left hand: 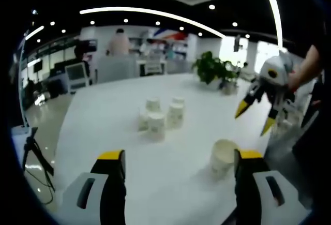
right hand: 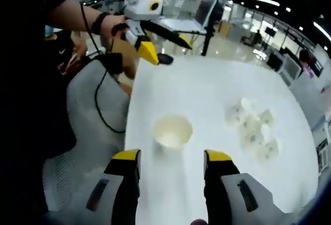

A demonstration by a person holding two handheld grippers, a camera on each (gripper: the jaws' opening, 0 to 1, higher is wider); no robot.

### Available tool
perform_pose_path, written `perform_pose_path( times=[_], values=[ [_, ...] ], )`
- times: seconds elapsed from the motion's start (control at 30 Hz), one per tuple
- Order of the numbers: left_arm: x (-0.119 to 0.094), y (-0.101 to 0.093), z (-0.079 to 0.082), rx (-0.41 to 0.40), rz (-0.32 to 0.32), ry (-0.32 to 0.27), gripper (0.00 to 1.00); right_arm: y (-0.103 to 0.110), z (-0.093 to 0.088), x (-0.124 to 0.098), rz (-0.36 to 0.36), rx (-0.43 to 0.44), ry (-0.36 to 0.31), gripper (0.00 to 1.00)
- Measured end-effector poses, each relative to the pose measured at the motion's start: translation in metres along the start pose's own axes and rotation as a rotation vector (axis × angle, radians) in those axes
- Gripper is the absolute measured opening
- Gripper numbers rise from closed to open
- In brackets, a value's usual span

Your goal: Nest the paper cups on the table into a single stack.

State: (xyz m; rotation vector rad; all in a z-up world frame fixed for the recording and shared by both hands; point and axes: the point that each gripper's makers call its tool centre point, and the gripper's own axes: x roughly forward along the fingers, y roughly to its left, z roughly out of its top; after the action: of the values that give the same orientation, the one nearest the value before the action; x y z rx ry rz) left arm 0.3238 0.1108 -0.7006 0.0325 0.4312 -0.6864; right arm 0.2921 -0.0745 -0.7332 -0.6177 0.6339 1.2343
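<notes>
— Where do things stand?
— Both my grippers hang with jaws apart, holding nothing: my left gripper (left hand: 176,160), my right gripper (right hand: 173,158). One open paper cup (right hand: 173,130) sits by the near edge of the tabletop (right hand: 207,88); the cluster of cups (left hand: 159,116) sits mid-table.
— The risk?
— Squeezing that thin rim could crush it, or nudge it off the edge.

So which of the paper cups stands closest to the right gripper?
The lone paper cup, open mouth up, just ahead of the right gripper. The other cups sit clustered together farther across the table.
</notes>
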Motion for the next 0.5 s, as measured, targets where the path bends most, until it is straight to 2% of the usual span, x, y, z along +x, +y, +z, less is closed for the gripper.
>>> perform_pose_path(
  times=[0.07, 0.1, 0.17, 0.3, 0.37, 0.5],
  values=[
    [0.0, -0.001, 0.0, 0.0, -0.002, 0.001, 0.85, -0.004, -0.003, -0.004, -0.018, 0.018, -0.008, 0.47],
    [0.0, -0.001, 0.0, -0.002, -0.005, 0.0, 0.85, -0.011, -0.007, -0.008, -0.054, 0.062, -0.019, 0.47],
    [0.001, -0.001, 0.0, -0.002, -0.007, 0.003, 0.85, -0.02, -0.011, -0.013, -0.094, 0.098, -0.035, 0.5],
    [0.003, 0.0, 0.0, -0.013, -0.009, 0.001, 0.85, -0.024, -0.019, -0.022, -0.143, 0.165, -0.047, 0.53],
    [0.004, 0.0, 0.001, -0.016, -0.01, 0.0, 0.85, -0.027, -0.02, -0.027, -0.17, 0.186, -0.066, 0.54],
    [0.005, -0.001, 0.004, -0.017, -0.02, 0.0, 0.85, -0.033, -0.022, -0.034, -0.229, 0.287, -0.115, 0.6]
  ],
)
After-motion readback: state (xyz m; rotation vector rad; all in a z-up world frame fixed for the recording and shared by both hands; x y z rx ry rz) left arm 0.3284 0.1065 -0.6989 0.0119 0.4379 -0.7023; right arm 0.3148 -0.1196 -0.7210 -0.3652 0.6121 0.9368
